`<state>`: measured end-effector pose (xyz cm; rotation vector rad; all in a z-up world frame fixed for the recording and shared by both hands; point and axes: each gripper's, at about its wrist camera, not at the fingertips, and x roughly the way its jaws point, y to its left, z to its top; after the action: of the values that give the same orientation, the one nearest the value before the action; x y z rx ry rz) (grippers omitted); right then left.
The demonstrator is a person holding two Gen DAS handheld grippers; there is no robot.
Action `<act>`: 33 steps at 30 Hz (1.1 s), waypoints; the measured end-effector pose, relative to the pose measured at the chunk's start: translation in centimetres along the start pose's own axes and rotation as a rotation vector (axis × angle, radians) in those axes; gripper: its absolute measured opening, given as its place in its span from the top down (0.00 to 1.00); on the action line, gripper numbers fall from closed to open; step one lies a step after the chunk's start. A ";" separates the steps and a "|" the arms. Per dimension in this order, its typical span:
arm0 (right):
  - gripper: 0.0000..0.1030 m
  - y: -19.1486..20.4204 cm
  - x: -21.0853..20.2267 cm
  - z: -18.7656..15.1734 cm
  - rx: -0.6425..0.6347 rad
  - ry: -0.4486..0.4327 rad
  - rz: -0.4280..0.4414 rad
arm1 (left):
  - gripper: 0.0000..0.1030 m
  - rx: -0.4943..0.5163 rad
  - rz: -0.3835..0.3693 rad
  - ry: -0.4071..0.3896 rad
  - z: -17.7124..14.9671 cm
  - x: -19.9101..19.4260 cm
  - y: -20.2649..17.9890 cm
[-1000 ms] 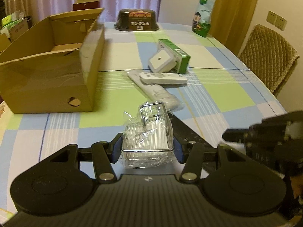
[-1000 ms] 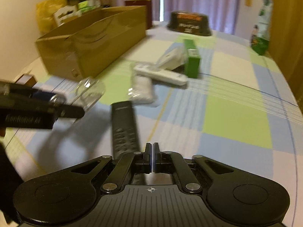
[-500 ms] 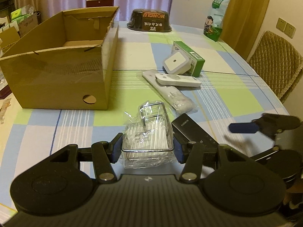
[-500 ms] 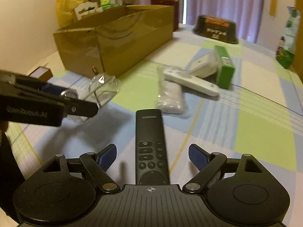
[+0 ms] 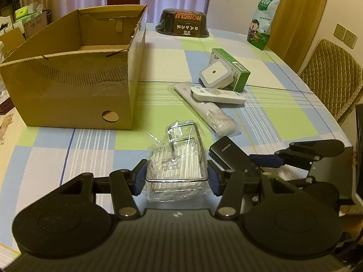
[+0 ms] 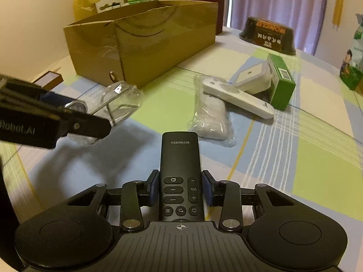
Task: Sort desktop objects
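Reading "SKYWORTH": black remote.

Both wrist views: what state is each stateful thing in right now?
Cardboard box: open, flaps up.
Left gripper: shut on the plastic-wrapped wire rack.
Right gripper: pads at both sides of the black remote; contact unclear.
Green snack bag: top torn open, upright.
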<state>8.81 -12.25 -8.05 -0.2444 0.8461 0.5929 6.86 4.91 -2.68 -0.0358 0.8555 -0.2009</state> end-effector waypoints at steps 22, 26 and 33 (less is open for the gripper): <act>0.63 1.4 -6.4 6.8 0.009 -0.183 -0.052 | 0.52 0.020 0.018 -0.137 3.3 -5.7 0.4; 0.63 2.4 -7.0 9.9 -0.004 -0.235 -0.036 | 0.52 0.018 0.047 -0.186 5.1 -7.5 1.9; 0.63 4.1 -7.0 16.6 0.005 -0.306 0.015 | 0.52 0.026 0.113 -0.267 9.1 -9.7 5.4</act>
<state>13.29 -4.58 8.09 -0.1374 0.5541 0.6238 8.40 11.63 9.95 0.0096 0.5871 -0.0983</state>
